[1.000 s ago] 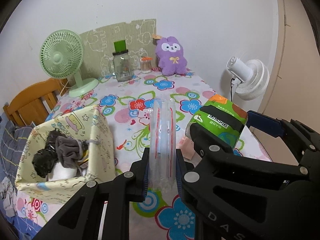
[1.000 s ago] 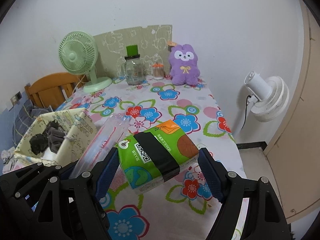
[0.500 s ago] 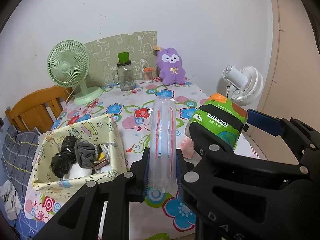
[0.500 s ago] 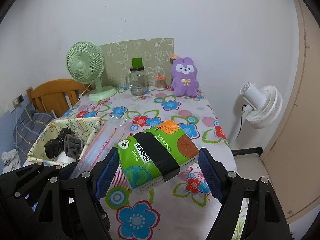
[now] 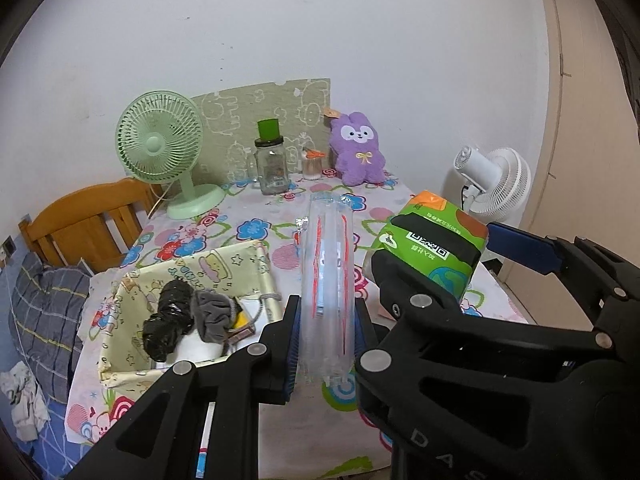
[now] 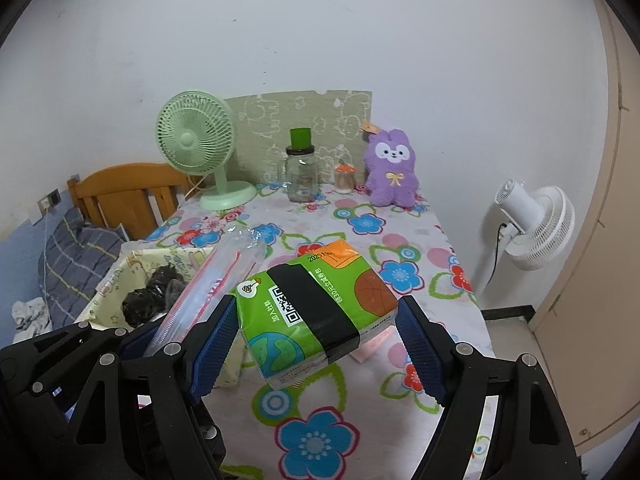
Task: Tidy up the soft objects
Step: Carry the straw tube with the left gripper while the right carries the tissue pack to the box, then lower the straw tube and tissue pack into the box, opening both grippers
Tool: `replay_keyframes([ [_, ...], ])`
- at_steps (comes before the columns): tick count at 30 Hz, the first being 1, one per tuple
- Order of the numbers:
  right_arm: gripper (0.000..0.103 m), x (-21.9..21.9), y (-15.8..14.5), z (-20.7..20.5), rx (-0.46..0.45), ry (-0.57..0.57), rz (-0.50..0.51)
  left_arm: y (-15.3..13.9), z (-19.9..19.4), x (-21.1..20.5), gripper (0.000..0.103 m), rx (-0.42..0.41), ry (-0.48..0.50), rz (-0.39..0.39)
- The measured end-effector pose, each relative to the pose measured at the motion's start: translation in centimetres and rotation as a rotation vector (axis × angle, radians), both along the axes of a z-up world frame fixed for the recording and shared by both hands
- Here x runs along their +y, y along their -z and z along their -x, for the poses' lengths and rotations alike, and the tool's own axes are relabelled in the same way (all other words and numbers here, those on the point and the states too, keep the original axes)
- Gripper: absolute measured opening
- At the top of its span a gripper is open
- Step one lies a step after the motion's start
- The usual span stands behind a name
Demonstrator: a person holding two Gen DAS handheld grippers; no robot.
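Observation:
My left gripper (image 5: 326,344) is shut on a clear plastic pack with red stripes (image 5: 327,280), held upright above the flowered table (image 5: 260,236). My right gripper (image 6: 316,344) is shut on a green tissue pack with a black band (image 6: 312,308), lifted off the table; the same tissue pack (image 5: 432,240) shows to the right in the left wrist view. A yellow fabric basket (image 5: 224,268) at the table's left holds a black bundle (image 5: 168,324) and a grey scrunchie (image 5: 214,312). A purple plush rabbit (image 6: 392,168) sits at the far edge by the wall.
At the back stand a green desk fan (image 6: 200,152), a glass jar with a green lid (image 6: 302,172) and a small orange-lidded jar (image 6: 345,178). A white floor fan (image 6: 536,228) stands right of the table. A wooden chair (image 6: 124,196) and bedding lie left.
Both grippers have risen and drawn back from the table with their packs still held, so the basket, the table's near edge and the floor fan now show more fully.

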State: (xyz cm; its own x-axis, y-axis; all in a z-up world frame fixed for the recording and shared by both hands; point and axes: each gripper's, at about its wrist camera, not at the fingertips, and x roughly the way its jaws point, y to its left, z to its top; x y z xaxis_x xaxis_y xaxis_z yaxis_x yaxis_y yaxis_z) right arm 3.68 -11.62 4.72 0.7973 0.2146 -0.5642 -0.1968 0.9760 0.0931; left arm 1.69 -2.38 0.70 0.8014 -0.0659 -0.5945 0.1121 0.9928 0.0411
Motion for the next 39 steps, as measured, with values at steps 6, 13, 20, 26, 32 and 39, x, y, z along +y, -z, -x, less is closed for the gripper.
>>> replay_keyframes([
  [6,0.082,1.9,-0.3,-0.2,-0.003,-0.041,-0.011,-0.1,-0.1,2.0,0.024,0.001,-0.019,0.014],
  [13,0.082,4.5,-0.1,-1.0,0.015,-0.096,-0.032,0.3,-0.4,4.4,0.024,0.012,-0.068,0.01],
  [20,0.082,7.3,0.4,-2.0,0.028,-0.149,-0.027,1.0,-1.0,7.0,0.025,0.029,-0.123,0.011],
  [26,0.082,9.4,0.9,-3.0,0.043,-0.18,-0.024,1.7,-2.0,9.0,0.025,0.049,-0.159,0.007],
  [32,0.082,11.4,1.8,-3.9,0.07,-0.205,-0.018,2.9,-2.9,10.6,0.025,0.08,-0.187,0.001],
  [39,0.082,13.2,3.1,-5.5,0.109,-0.236,-0.023,4.1,-3.9,12.5,0.025,0.114,-0.217,-0.009],
])
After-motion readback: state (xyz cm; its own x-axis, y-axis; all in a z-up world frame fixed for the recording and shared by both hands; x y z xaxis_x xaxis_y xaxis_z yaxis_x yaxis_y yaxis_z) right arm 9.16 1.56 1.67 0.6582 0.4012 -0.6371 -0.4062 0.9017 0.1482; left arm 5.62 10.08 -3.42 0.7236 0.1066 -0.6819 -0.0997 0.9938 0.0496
